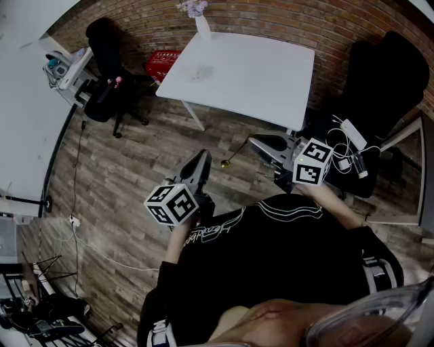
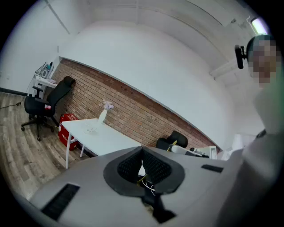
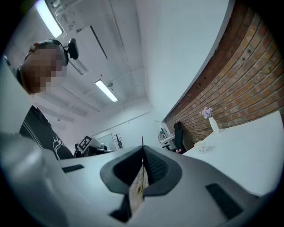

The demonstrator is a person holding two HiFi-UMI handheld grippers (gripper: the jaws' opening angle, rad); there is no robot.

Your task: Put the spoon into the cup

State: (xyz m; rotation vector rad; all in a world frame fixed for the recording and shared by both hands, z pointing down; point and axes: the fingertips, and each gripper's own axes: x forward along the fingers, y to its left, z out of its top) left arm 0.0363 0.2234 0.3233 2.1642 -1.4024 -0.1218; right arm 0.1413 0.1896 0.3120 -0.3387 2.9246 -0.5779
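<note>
A thin gold spoon [image 1: 234,154] sticks out leftward from my right gripper [image 1: 252,141], which is shut on its handle; the bowl hangs over the wooden floor. In the right gripper view the spoon [image 3: 142,173] shows edge-on between the closed jaws of the right gripper [image 3: 143,148]. My left gripper [image 1: 202,156] is held in front of the person, shut, with nothing in it; the left gripper [image 2: 142,150] points toward the white table [image 1: 271,81]. A small clear glass item [image 1: 199,71], possibly the cup, stands on that table near a white vase with purple flowers [image 1: 201,24].
Black office chairs stand at the left [image 1: 105,61] and right [image 1: 393,74] of the table. A red crate [image 1: 161,64] sits under its left side. A white power strip with cables [image 1: 352,135] lies at the right. A brick wall [image 1: 271,20] is behind.
</note>
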